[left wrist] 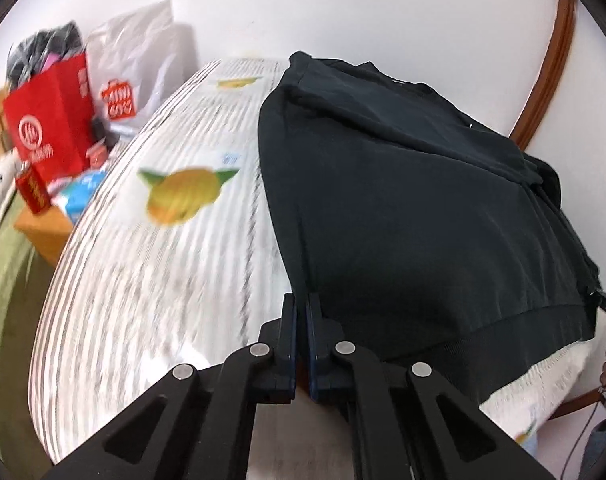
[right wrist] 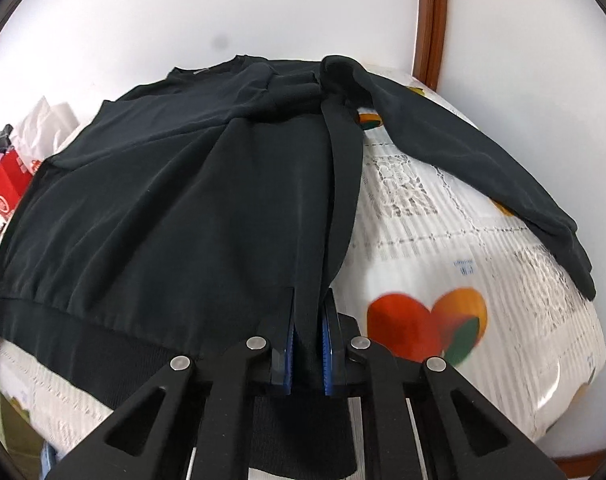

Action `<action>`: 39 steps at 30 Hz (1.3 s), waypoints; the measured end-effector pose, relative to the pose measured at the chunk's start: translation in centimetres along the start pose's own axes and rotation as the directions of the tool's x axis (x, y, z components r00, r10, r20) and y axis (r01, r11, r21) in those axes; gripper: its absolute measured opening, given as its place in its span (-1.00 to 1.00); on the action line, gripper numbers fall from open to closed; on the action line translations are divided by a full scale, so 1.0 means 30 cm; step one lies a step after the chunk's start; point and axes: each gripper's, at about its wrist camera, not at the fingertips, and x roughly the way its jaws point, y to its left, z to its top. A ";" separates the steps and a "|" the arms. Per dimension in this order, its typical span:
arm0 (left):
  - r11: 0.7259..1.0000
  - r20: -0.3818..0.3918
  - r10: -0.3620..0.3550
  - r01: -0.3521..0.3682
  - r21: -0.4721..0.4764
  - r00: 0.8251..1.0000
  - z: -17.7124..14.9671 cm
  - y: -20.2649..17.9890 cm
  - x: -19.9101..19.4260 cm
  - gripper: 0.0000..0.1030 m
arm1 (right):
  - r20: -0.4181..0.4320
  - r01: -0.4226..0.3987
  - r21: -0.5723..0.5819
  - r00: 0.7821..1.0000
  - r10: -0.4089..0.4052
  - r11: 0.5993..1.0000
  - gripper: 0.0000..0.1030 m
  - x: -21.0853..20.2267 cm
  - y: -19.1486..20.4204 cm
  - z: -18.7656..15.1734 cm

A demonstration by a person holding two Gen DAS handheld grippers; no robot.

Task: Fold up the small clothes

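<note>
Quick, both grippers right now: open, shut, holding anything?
Left gripper: shut on the left hem corner of the black sweatshirt.
Right gripper: shut on the sweatshirt's folded right hem edge.

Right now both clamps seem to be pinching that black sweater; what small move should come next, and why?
Probably lift both bottom corners and carry them toward the collar. The left gripper and right gripper are each shut on the black sweater at its hem, the body lies flat on the bedspread, and one sleeve is still spread out.
</note>
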 end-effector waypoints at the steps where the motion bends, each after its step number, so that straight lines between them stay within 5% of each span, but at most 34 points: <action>1: 1.000 -0.002 -0.003 0.003 -0.001 1.000 -0.009 0.003 -0.011 -0.91 | -0.006 0.000 -0.007 1.000 -0.001 1.000 -0.80 0.001 -0.002 0.002; 9: 1.000 -0.017 0.007 -0.007 0.002 1.000 0.005 -0.009 -0.037 -0.85 | -0.033 0.043 -0.078 0.998 -0.046 0.996 -0.64 -0.005 0.023 0.046; 14: 0.999 -0.015 0.030 -0.029 0.016 0.999 0.077 -0.038 -0.022 -0.35 | 0.068 0.031 -0.067 0.997 -0.027 0.997 -0.05 -0.023 0.045 0.205; 21: 0.999 0.009 0.029 -0.029 0.030 1.000 0.258 -0.091 0.054 -0.33 | 0.146 0.003 -0.055 0.989 0.005 0.999 -0.10 0.121 0.131 0.546; 26: 0.998 0.034 0.049 -0.051 0.046 0.998 0.359 -0.119 0.118 -0.30 | 0.142 0.027 -0.112 0.990 -0.011 0.993 -0.63 0.316 0.212 0.747; 33: 0.996 0.029 0.075 -0.076 0.051 0.997 0.448 -0.111 0.205 -0.24 | 0.001 0.114 -0.111 0.993 -0.115 0.987 -0.66 0.541 0.187 0.730; 39: 0.992 0.019 0.118 -0.119 0.044 0.993 0.480 -0.082 0.238 -0.24 | 0.022 0.151 -0.133 0.989 -0.149 0.980 -0.64 0.460 0.212 0.743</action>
